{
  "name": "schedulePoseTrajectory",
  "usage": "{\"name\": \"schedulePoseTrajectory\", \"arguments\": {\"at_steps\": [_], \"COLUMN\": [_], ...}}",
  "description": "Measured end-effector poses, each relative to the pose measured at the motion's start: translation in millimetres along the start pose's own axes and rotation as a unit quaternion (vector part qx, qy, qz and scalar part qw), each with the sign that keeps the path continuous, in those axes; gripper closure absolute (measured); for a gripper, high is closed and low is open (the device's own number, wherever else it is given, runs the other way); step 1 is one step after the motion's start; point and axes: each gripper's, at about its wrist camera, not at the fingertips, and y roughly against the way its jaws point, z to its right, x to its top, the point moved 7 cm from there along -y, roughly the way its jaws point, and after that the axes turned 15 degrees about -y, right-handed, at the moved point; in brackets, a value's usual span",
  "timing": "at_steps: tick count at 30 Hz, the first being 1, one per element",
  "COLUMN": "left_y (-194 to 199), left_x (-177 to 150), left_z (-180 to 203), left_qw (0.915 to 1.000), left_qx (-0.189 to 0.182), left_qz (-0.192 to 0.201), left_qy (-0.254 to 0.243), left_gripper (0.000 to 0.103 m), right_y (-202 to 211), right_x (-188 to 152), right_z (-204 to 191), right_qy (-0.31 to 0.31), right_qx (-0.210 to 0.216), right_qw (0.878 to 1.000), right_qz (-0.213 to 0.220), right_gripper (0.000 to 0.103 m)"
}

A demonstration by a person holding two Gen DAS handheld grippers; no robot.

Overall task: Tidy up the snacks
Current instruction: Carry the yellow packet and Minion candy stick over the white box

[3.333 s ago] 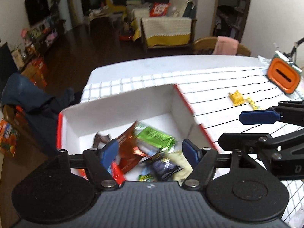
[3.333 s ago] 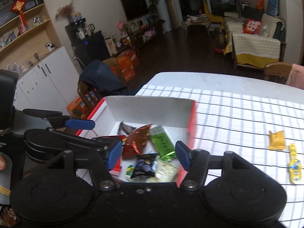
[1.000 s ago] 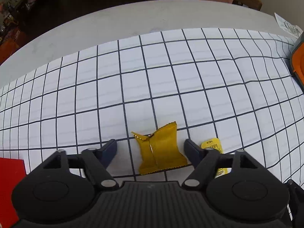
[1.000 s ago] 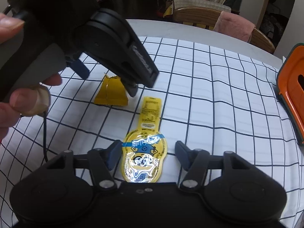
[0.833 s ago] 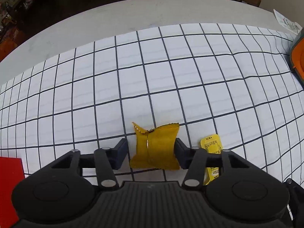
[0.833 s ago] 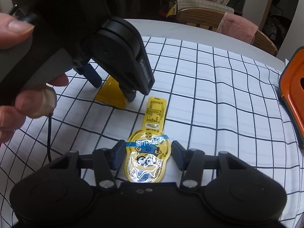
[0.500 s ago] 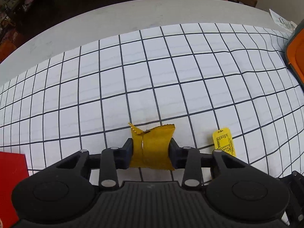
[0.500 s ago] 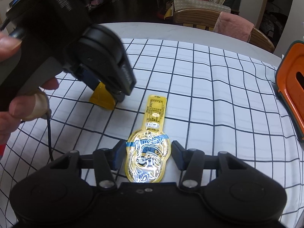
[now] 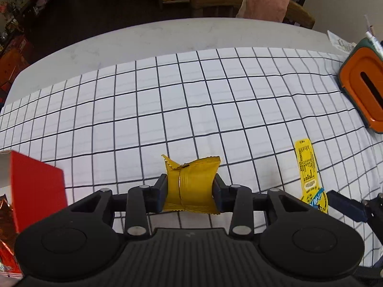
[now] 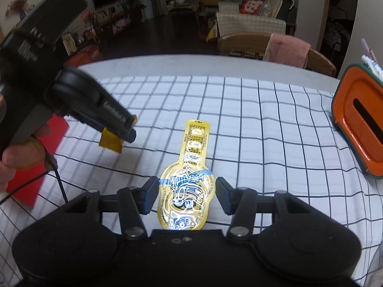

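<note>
Left tongs (image 9: 190, 187) clench a yellow packet (image 9: 190, 186) above the checked cloth (image 9: 191, 110) on the desk (image 9: 167, 33); right tongs (image 10: 186, 197) straddle, released, a long yellow sachet (image 10: 189, 179); a dim living room lies behind.

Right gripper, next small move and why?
Probably close the right gripper on the long yellow packet: its wide end lies between the open fingers, gaps showing both sides, flat on the checked cloth. The left gripper already pinches its yellow candy.
</note>
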Motion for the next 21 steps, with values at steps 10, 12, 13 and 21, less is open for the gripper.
{"name": "schedulePoseTrajectory", "arguments": {"at_steps": [10, 12, 13, 21], "left_y": [79.5, 93.4, 97.8, 128.6], "left_x": [-39.4, -50.2, -52.8, -82.6], "left_z": [-43.4, -55.6, -61.2, -99.1], "left_qw": [0.9992, 0.9991, 0.9990, 0.9982], "left_qx": [-0.005, -0.005, -0.006, -0.005], "left_qz": [0.038, 0.042, 0.045, 0.057], "left_qy": [0.007, 0.008, 0.009, 0.016], "left_gripper": [0.065, 0.065, 0.065, 0.065], "right_y": [46.8, 54.6, 58.6, 76.9], "right_x": [4.5, 3.0, 1.7, -3.5], "right_z": [-50.4, -64.2, -71.5, -125.9], "right_qy": [0.004, 0.009, 0.013, 0.034], "right_qx": [0.041, 0.047, 0.050, 0.059], "right_qw": [0.999, 0.998, 0.998, 0.997], "right_qz": [0.025, 0.029, 0.031, 0.039], "right_gripper": [0.051, 0.051, 0.051, 0.051]}}
